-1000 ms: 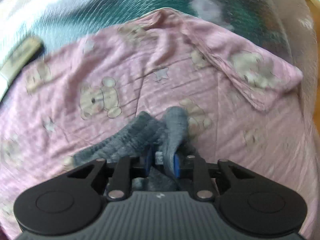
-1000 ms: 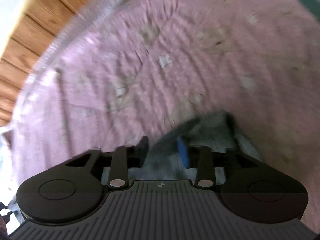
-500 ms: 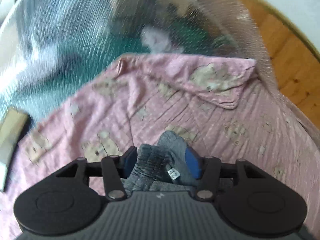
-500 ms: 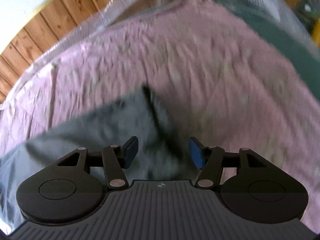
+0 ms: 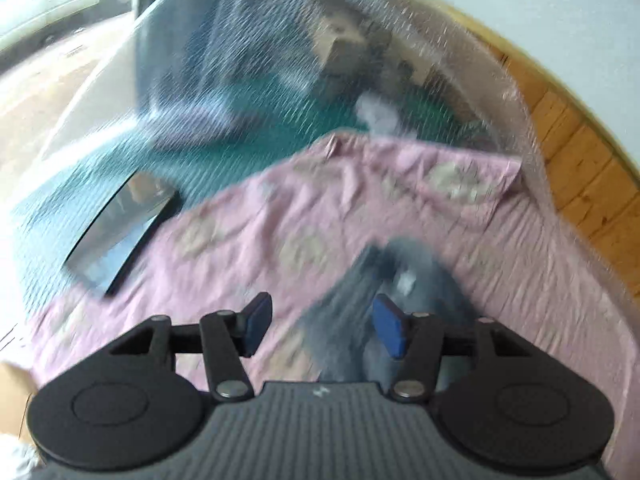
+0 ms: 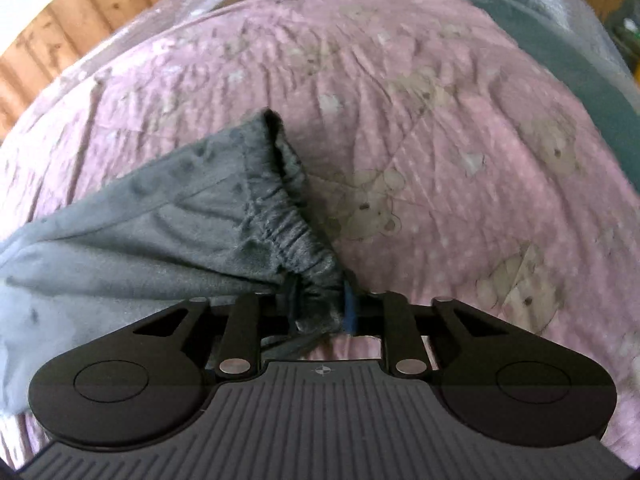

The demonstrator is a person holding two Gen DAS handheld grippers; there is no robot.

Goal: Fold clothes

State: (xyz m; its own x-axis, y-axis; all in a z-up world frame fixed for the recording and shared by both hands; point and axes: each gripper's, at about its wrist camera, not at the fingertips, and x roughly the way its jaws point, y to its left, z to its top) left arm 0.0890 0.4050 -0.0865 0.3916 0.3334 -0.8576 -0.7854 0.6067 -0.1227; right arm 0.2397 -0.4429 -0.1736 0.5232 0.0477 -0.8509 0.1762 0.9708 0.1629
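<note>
A pink sheet [image 6: 400, 92] printed with teddy bears and small stars covers most of both views, lying wrinkled over a bed. In the left wrist view a far corner of the sheet is folded back on itself, and beyond it shows a teal blanket [image 5: 224, 136] under a see-through mesh net [image 5: 460, 60] that arches overhead. Wood panelling [image 5: 584, 168] runs along the right edge of that view and along the top left of the right wrist view.

A grey garment [image 6: 168, 224] with a gathered elastic waistband lies on the pink sheet. In the right wrist view it spreads from the lower left edge up to a raised point near the middle. In the left wrist view the same garment [image 5: 384, 292] shows as a blurred grey heap just ahead and right of centre, with a small white label on it.

A dark flat tablet [image 5: 120, 228] with a shiny screen rests on the teal blanket, its near end touching the sheet's edge.

The right gripper [image 6: 320, 308] is closed tight, pinching a bunch of the waistband between its blue pads.

The left gripper [image 5: 320, 326] is spread wide and holds nothing; its right pad [image 5: 390, 330] sits in front of the grey heap, its left pad over bare sheet
</note>
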